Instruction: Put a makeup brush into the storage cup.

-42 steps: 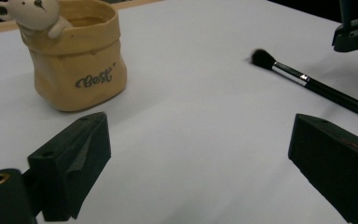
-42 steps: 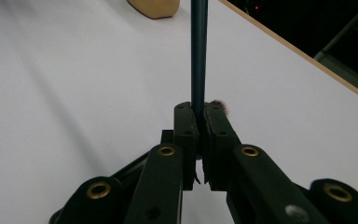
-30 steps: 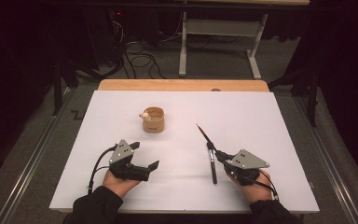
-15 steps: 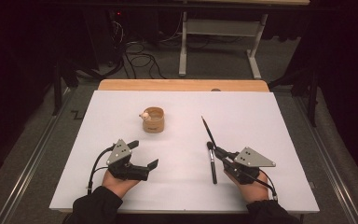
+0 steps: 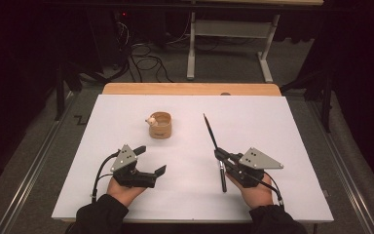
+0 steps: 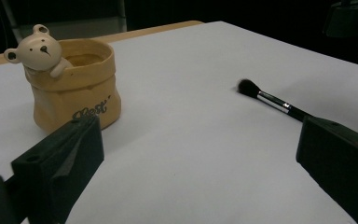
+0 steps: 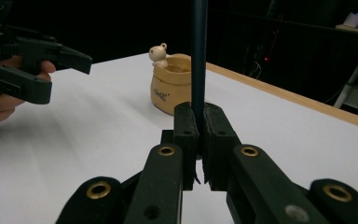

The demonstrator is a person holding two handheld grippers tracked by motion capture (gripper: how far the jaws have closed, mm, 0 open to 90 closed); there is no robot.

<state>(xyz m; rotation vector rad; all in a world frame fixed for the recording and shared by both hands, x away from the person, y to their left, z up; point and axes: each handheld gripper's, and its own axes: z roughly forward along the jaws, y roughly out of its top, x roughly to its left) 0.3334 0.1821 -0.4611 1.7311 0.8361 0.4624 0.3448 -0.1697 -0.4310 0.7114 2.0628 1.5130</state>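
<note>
One light, stiff makeup brush [image 5: 213, 141] sits clenched mid-handle in the right gripper [image 5: 220, 155]; left gripper [image 5: 150, 159] released.

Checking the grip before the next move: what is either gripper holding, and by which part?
The right gripper clamps the makeup brush partway along its handle. The left gripper is open, holding nothing.

free: white tabletop [image 5: 292, 126] bare at far left, far right and centre between the two grippers | obstacle: bear-faced pot [image 5: 160, 125] far of centre, standing alone | obstacle: brush [image 5: 211, 134] slanting up from the right gripper [image 5: 222, 157], tip towards far side | left gripper [image 5: 151, 160] near-left, jaws apart
</note>
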